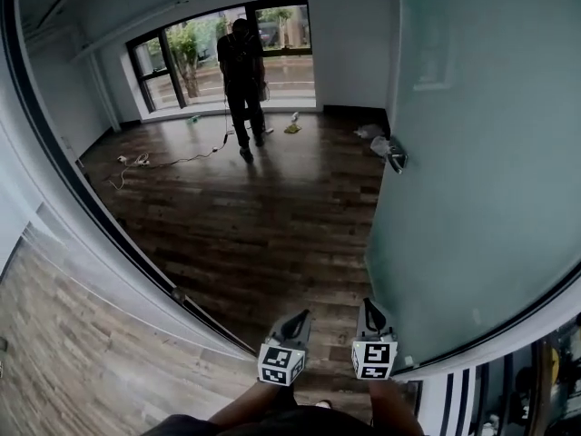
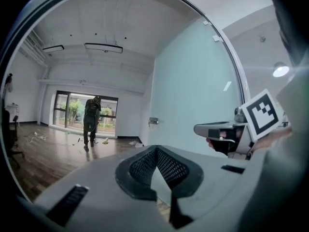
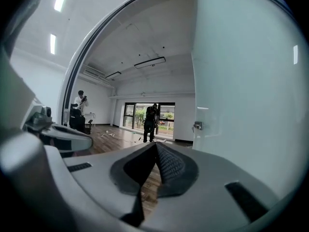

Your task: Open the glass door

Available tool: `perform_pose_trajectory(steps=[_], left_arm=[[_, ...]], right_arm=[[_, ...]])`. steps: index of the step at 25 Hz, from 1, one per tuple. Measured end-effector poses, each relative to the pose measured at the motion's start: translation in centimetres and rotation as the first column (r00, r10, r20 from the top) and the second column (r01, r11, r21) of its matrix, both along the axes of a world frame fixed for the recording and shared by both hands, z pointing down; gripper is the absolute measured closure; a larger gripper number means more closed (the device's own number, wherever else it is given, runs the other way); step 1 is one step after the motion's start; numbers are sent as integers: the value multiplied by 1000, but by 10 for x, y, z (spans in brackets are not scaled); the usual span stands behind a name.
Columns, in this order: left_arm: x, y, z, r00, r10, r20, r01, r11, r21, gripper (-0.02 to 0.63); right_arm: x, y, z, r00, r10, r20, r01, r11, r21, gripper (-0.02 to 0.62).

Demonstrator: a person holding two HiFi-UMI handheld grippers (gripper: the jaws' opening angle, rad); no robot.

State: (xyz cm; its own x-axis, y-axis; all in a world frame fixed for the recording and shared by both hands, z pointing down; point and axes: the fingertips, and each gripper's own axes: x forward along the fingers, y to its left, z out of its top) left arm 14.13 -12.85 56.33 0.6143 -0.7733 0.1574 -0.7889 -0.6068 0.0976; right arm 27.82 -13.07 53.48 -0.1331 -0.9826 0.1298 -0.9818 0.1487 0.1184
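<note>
The frosted glass door (image 1: 472, 153) stands swung inward on the right, its metal handle (image 1: 396, 157) facing the room. My left gripper (image 1: 300, 318) and right gripper (image 1: 370, 307) are side by side at the doorway's threshold and point into the room. Both are shut with nothing between the pads, and neither touches the door. In the left gripper view the left gripper (image 2: 155, 148) has its tips together, the right gripper (image 2: 227, 132) is beside it, and the door (image 2: 193, 95) is beyond. In the right gripper view the right gripper (image 3: 155, 144) sits left of the door (image 3: 251, 91) and its handle (image 3: 197, 126).
A person (image 1: 242, 80) stands in the middle of the room before the windows (image 1: 227, 53). Cables (image 1: 136, 160) and bits of litter (image 1: 377, 139) lie on the dark wood floor. The door frame's track (image 1: 136, 252) runs along the left. Another person (image 3: 79, 100) stands at the far left wall.
</note>
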Motion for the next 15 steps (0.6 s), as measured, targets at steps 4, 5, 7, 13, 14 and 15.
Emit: perform_pose_trajectory(steps=[4,5,7,13,14,15], left_arm=[[-14,22,-7,1000,-6,21,6,1000,15,600],[-19,27,-11,1000,-6,20,6,1000,21,600],[-28,36,-16,1000,-2,20,1,1000,31,600],[-61,47,-27,1000,15,19,-16,998,57,600],[-69,49,-28,1000,15,19,-16,998,62,600],[-77,52,-29,1000,15,19,-17,998,66,600]], right_arm=[[-17,27,-2,1000,-3,2,3,1000,14,577],[-22,33,-4,1000,-3,1,3,1000,15,577],[-31,44,-4,1000,3,4,-3,1000,14,577],[-66,59,-12,1000,16,-6,-16,999,30,577],[-74,62,-12,1000,20,-8,-20,999,28,577],[-81,66,-12,1000,22,-12,-22,999,28,577]])
